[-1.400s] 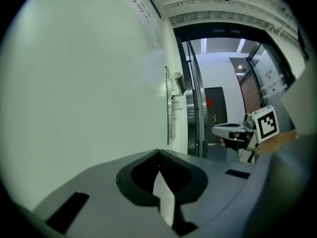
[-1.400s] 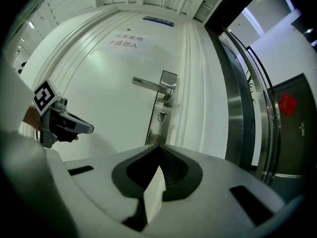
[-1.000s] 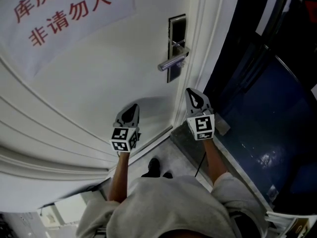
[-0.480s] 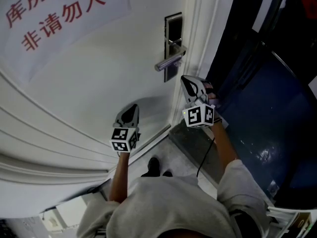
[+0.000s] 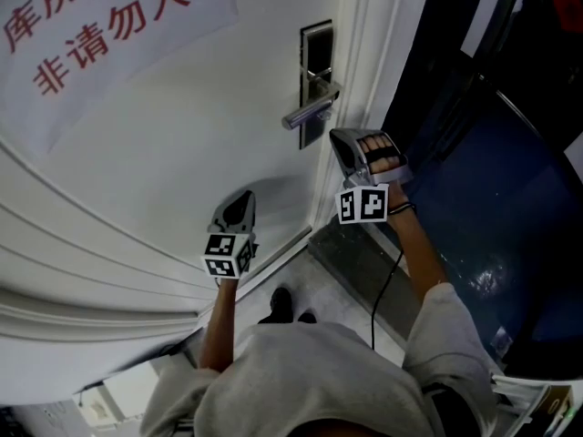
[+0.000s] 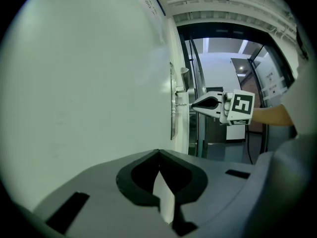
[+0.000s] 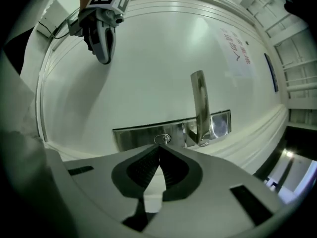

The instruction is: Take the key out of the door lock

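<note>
You brought the right gripper (image 5: 342,144), jaws together and empty, up to the lock plate (image 5: 317,57), almost at what seemed the key (image 7: 162,139), so it could open there; the left gripper (image 5: 242,202) stayed closed below the plate.

Three cameras on one door: one overhead, one riding on each gripper.

The head view looks steeply down from above the person's shoulders (image 5: 310,381). The white door (image 5: 164,162) fills its left side, and the lock plate (image 5: 315,62) sits far up at centre. The left gripper view rides on the left gripper (image 5: 241,200), low and well back. It faces right along the door face, so it sees the plate edge-on with the right gripper (image 6: 194,103) at it. The right gripper view is rolled sideways, very near the plate and facing the door, with the left gripper far off at its upper left. All three views share the lock plate.
</note>
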Demonstrator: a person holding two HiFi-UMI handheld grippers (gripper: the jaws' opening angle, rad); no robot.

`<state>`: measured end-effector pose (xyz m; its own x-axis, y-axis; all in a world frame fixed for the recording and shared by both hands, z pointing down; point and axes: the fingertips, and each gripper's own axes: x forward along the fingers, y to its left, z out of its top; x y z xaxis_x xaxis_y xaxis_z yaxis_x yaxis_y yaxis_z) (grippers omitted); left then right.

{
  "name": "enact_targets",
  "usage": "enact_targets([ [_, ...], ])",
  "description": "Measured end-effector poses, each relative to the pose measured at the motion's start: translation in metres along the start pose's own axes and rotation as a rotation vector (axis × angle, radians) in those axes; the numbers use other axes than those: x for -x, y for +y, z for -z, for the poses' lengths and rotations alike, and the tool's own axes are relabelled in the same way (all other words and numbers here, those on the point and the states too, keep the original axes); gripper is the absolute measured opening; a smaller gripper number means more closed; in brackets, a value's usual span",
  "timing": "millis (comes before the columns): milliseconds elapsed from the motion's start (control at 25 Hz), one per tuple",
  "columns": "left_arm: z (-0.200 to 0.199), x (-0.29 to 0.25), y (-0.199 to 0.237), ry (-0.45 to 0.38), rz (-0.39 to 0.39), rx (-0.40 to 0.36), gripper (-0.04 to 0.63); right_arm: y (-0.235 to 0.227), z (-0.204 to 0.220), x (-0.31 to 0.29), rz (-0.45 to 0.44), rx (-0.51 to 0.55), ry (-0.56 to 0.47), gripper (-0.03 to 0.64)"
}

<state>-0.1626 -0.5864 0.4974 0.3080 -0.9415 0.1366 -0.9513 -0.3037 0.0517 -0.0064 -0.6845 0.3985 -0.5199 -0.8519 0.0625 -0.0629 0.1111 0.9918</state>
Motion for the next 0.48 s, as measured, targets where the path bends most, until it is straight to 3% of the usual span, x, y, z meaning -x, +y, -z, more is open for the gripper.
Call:
enact_targets([
  [200, 0.001, -0.001, -0.002, 0.004, 0.01, -0.001, 0.018, 0.0, 0.0, -0.006, -0.01, -0.009, 0.007, 0.036],
  [320, 0.001, -0.001, -0.001, 0.004, 0.014, -0.004, 0.018, -0.001, -0.001, -0.012, -0.012, -0.017, 0.012, 0.141],
  [480, 0.002, 0.0, -0.002, 0.006, 0.014, -0.001, 0.018, -0.001, 0.003, -0.022, -0.007, 0.014, 0.035, 0.146],
])
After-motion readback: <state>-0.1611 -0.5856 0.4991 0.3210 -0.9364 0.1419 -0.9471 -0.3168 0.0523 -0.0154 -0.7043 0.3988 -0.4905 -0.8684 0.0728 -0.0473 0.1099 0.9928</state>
